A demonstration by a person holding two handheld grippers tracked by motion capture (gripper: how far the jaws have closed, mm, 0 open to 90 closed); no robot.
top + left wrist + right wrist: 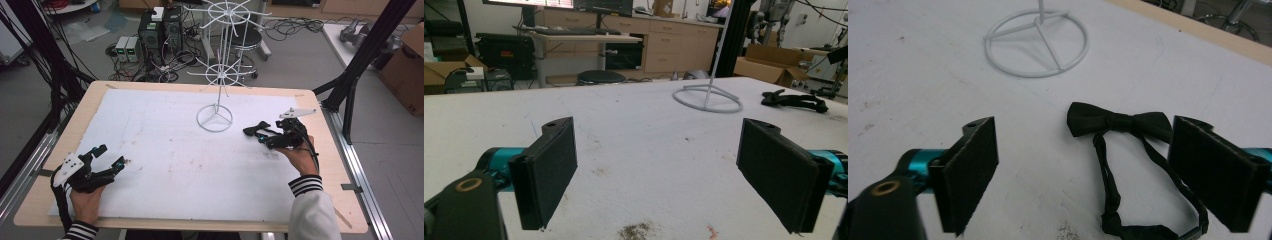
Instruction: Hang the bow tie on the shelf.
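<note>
A black bow tie (256, 128) lies flat on the white table cover, right of the white wire rack's ring base (215, 120). My right gripper (264, 138) is open just behind it. In the right gripper view the bow tie (1120, 120) lies ahead between the jaws, its strap (1110, 190) looping back toward me, and its right wing runs behind the right pad (1215, 172). The right gripper (1088, 172) holds nothing. My left gripper (111, 155) rests open near the front left. The left gripper view has it (659, 170) wide open over bare cover, the bow tie (794, 100) far off at right.
The wire rack (223, 30) rises from its ring base (1035, 42) at the table's back middle, with thin arms spreading at two levels. The white cover (165, 165) carries small stains. Cables, computers and a stool stand on the floor beyond the far edge.
</note>
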